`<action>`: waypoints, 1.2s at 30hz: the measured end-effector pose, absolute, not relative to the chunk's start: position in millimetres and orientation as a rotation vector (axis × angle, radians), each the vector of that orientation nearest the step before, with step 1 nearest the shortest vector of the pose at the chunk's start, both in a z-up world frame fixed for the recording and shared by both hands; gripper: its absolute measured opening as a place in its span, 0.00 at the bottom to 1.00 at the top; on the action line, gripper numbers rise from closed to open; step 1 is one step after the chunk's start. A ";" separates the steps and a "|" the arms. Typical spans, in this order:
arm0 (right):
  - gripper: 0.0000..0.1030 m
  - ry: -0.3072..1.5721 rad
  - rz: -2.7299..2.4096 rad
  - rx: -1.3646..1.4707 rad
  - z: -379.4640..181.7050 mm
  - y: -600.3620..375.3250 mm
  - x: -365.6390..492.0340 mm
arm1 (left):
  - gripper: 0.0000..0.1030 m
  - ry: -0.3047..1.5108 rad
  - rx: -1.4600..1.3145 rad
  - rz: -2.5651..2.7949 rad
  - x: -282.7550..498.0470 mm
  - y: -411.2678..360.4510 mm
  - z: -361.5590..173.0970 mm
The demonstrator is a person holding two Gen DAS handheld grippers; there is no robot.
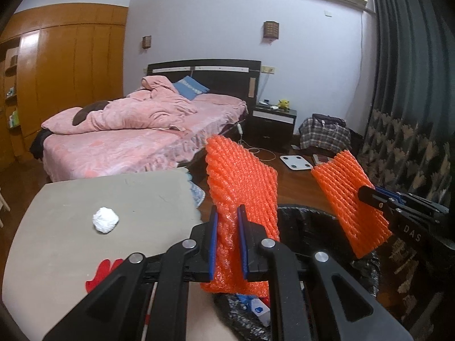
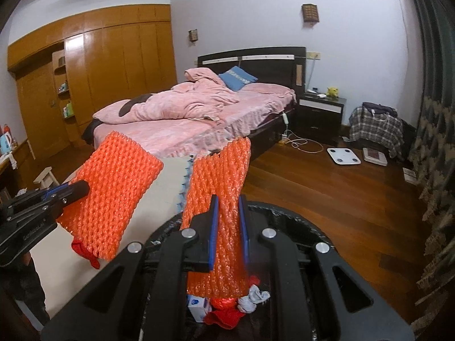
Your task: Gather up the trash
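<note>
Foam sleeves (image 1: 241, 187) (image 2: 224, 199) sit clamped in the left gripper (image 1: 227, 244) and right gripper (image 2: 228, 233), low in frame over the black-lined bin (image 1: 327, 227). The left sleeve probably overhangs the rim and could drop outside.

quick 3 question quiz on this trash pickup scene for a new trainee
1. True or false: each gripper is shut on an orange foam net.
2. What piece of trash lies on the grey table?
A. a white crumpled paper ball
B. a green bottle
C. a banana peel
3. What stands below the two held nets?

Key
1. True: the left gripper is shut on the left foam net, and the right gripper on the right foam net.
2. A, the white crumpled paper ball.
3. The black-lined trash bin, with trash already inside.
</note>
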State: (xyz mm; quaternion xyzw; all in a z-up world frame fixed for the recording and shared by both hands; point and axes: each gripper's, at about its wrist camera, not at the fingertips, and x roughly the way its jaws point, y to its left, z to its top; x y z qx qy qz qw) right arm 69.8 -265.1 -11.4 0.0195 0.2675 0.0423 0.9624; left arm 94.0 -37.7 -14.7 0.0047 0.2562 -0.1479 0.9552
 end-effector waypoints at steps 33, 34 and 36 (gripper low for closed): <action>0.19 0.672 -0.031 0.095 -74.8 -307.3 67.9 | 0.25 0.691 0.068 -0.447 119.2 -102.5 -80.3; 0.21 0.673 -0.035 0.097 -75.1 -308.5 68.1 | 0.30 0.693 0.069 -0.445 119.7 -101.7 -80.7; 0.27 0.674 -0.041 0.098 -75.3 -310.2 68.6 | 0.39 0.692 0.068 -0.444 119.5 -100.8 -80.3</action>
